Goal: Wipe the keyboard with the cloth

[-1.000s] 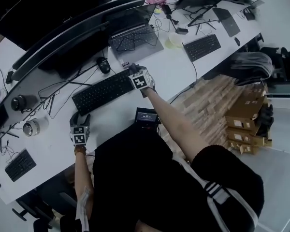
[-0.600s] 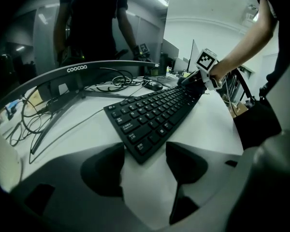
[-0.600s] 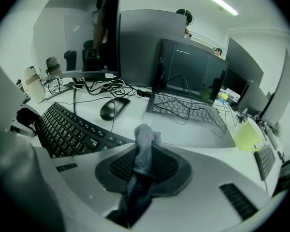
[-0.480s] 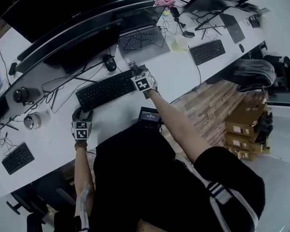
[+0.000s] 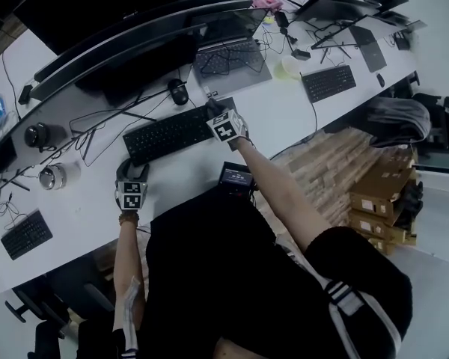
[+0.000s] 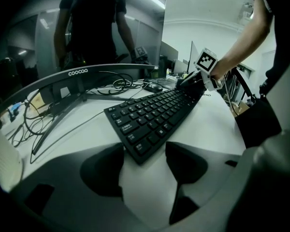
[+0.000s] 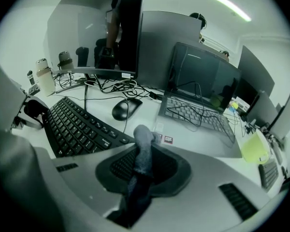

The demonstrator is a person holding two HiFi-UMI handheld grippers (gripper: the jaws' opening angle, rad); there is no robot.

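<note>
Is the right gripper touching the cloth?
Touching. In the right gripper view, the right gripper is pinched shut on the cloth, which sticks out past it.

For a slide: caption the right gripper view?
Right claw, just closed on a grey fabric cloth, over the end of a black plastic keyboard.

Matt black plastic keyboard, soft grey cloth, smooth white desk.

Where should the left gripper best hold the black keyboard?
Probably the keyboard by its left short end, from the left: it lies flat and thin, that corner sits inside the open left gripper, and the right gripper with the cloth occupies the other end.
</note>
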